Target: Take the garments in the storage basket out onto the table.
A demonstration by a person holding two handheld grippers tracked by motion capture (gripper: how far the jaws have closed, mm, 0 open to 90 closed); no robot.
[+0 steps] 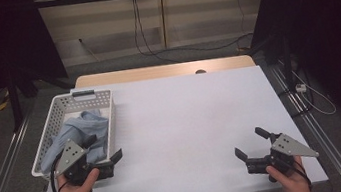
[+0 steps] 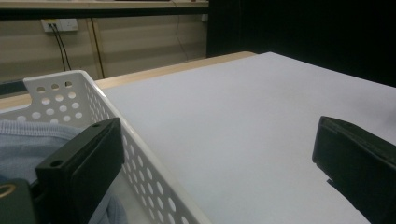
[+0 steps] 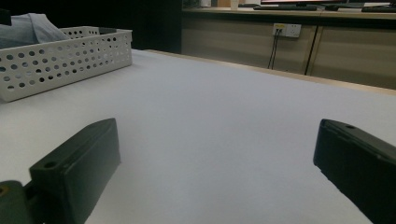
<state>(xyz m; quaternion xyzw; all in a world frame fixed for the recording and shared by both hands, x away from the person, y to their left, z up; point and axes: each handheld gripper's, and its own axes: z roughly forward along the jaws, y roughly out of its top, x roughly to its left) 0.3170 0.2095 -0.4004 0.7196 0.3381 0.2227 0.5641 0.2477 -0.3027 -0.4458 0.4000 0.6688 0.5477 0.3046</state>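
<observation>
A white perforated basket [image 1: 64,103] stands at the table's left side with a light blue cloth [image 1: 82,128] bunched inside. My left gripper [image 1: 102,147] is open at the basket's near right corner. In the left gripper view [image 2: 219,135] one jaw hangs over the cloth [image 2: 28,140] and the other over the table, with the basket wall [image 2: 140,163] between them. At the table's near right, my right gripper [image 1: 251,143] is open just above the white surface. In the right gripper view [image 3: 217,135] nothing lies between its jaws, and the basket [image 3: 60,56] and cloth [image 3: 32,25] stand far off.
A white sheet [image 1: 190,108] covers the table, leaving a wooden strip [image 1: 155,72] along the far edge. Cables [image 1: 151,48] hang down the wall behind. Metal rails [image 1: 308,117] run along the floor on both sides, and dark curtains flank the scene.
</observation>
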